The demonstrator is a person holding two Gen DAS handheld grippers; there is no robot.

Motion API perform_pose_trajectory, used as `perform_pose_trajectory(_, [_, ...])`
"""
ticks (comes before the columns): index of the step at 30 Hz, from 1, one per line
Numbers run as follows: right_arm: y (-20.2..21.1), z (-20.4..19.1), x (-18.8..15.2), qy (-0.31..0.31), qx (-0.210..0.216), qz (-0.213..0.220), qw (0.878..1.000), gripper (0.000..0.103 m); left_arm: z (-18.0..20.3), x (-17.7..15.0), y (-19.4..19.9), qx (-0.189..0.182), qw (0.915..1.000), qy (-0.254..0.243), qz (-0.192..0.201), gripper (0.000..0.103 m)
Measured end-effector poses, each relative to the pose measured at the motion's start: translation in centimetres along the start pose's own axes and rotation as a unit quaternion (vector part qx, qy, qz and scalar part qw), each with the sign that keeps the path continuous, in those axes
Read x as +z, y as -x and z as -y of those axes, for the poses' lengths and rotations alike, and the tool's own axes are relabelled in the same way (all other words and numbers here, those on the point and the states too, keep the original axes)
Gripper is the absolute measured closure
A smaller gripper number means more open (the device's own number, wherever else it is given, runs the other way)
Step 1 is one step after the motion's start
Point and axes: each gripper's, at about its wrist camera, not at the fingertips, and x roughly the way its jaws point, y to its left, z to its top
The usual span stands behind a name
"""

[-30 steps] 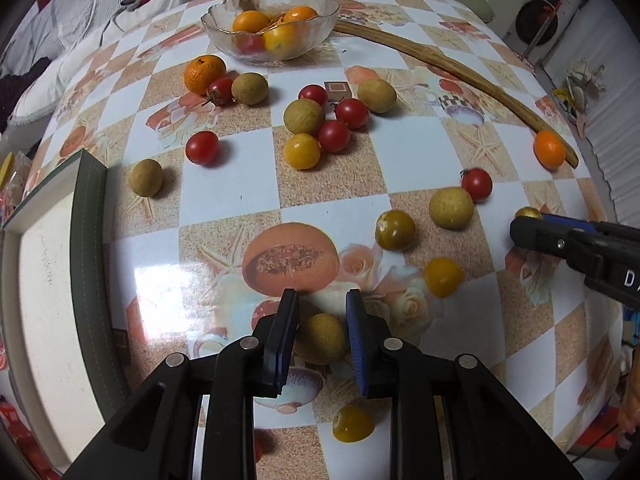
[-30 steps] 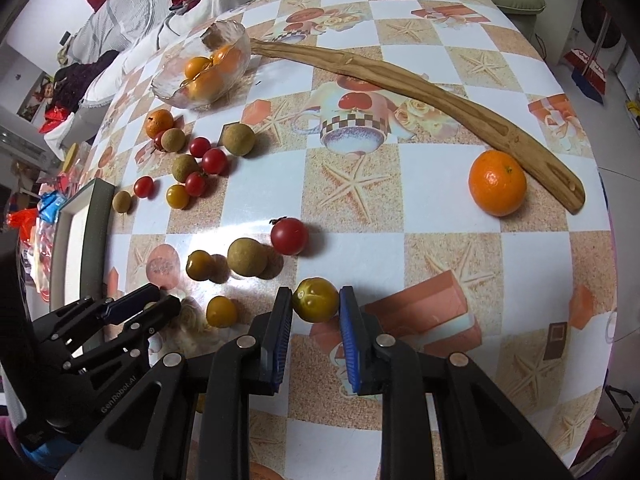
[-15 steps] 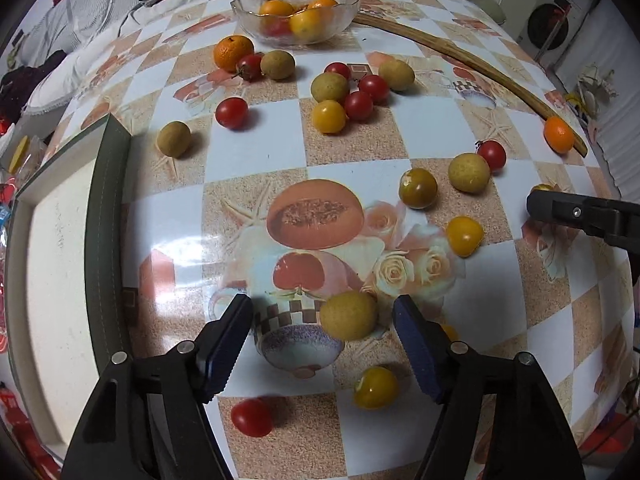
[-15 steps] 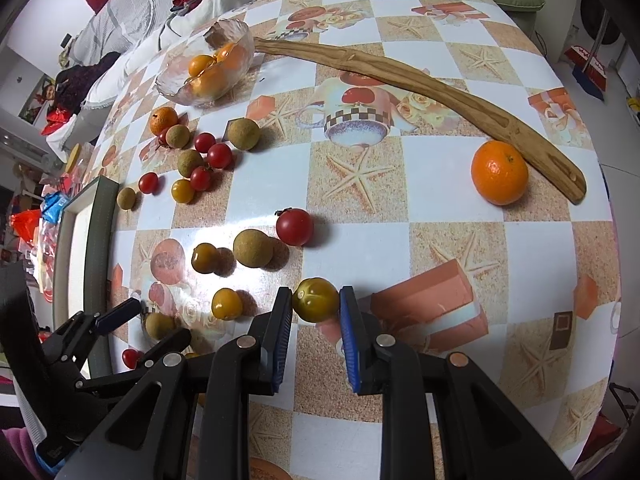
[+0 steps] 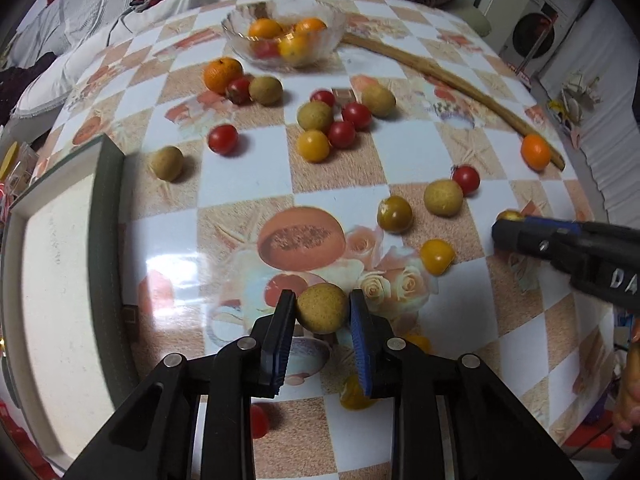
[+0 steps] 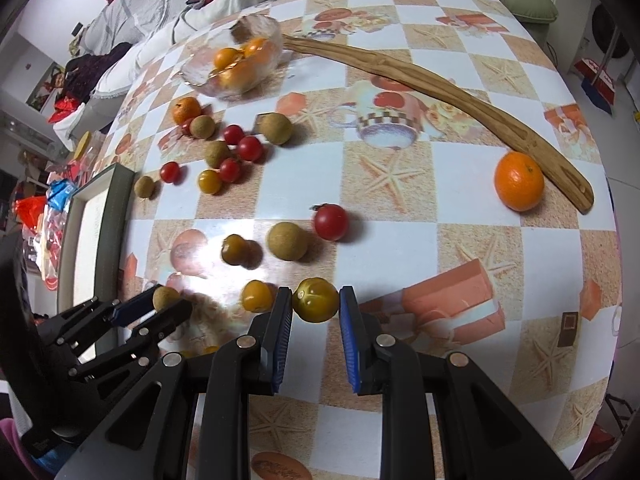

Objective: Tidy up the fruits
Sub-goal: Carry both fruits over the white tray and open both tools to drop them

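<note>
Half a second ago the left gripper stood wide; now its jaws are closing on the round tan longan, pads touching both sides. Right gripper stays clamped on a yellow-green cherry tomato above the checkered tablecloth. Far across, the glass bowl holds oranges, with loose fruit scattered between.

Glossy printed tablecloth, clear glass bowl, grained wooden stick, rough matt longan.
</note>
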Motion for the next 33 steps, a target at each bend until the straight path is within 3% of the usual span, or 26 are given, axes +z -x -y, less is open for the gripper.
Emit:
perform_pose_trajectory(8, [-0.2, -5.0, 0.1, 0.021, 0.002, 0.004, 1.0, 0.077, -4.3, -0.2, 2.9, -0.015, 0.9996, 0.015, 0.02, 0.075])
perform_pose_trajectory(13, [-1.1, -10.8, 0.2, 0.036, 0.016, 0.0, 0.999, 0.077, -9.7, -1.3, 4.9, -0.001, 0.999, 0.035, 0.028, 0.075])
perform_pose_trajectory(18, [-2.7, -17.3, 0.8, 0.053, 0.043, -0.003, 0.998, 0.077, -16.9, -2.4, 6.1, 0.044, 0.9969, 0.056, 0.031, 0.074])
perform_pose_trajectory(24, [-5.6, -24.3, 1.9, 0.069, 0.069, -0.014, 0.995, 0.077, -24.6, -3.1, 4.9, 0.085, 0.9906, 0.106, 0.016, 0.074])
perform_pose_trajectory(33, [-10.4, -29.7, 3.1, 0.107, 0.038, -0.039, 0.993, 0.077, -27.1, -4.2, 2.9, 0.088, 0.9895, 0.115, -0.005, 0.074])
